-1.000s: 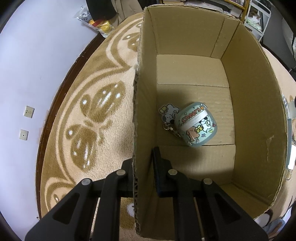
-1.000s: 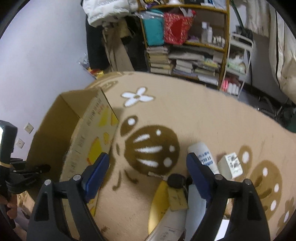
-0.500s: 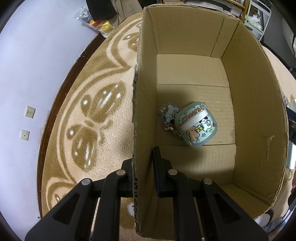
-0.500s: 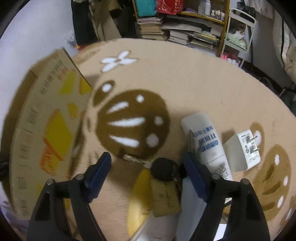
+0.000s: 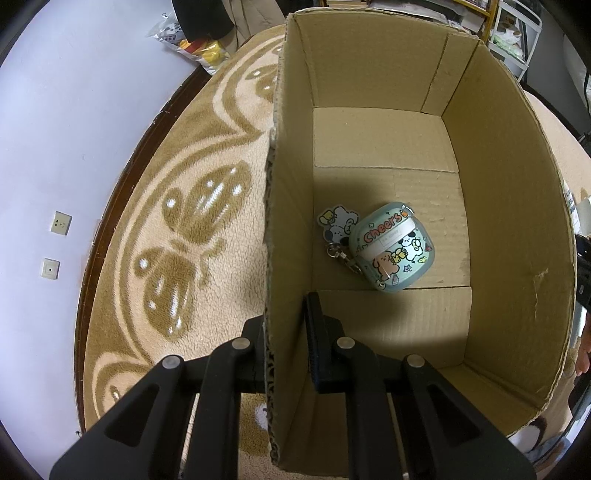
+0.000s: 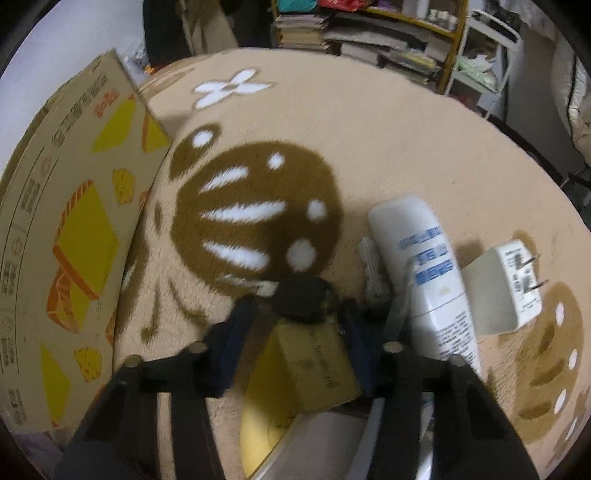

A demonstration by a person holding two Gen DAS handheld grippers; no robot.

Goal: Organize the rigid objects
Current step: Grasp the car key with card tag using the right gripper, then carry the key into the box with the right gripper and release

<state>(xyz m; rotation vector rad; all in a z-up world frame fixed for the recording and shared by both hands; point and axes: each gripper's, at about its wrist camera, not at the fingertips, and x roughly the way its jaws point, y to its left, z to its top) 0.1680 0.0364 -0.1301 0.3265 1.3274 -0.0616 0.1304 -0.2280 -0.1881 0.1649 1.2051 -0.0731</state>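
A brown cardboard box stands open on the rug. My left gripper is shut on its left wall, one finger outside and one inside. On the box floor lies a mint earbud case with a cartoon charm. In the right wrist view my right gripper points down at the rug. Its jaws are closing around a black key fob with a tan tag. A narrow gap still shows on each side of the fob.
Right of the fob lie a white tube and a white charger plug. A yellow disc lies under the tag. The box's printed side rises at the left. Bookshelves stand at the rug's far edge.
My right gripper has dropped toward the rug and narrowed its jaws around the black key fob. The left gripper and the box have not moved.
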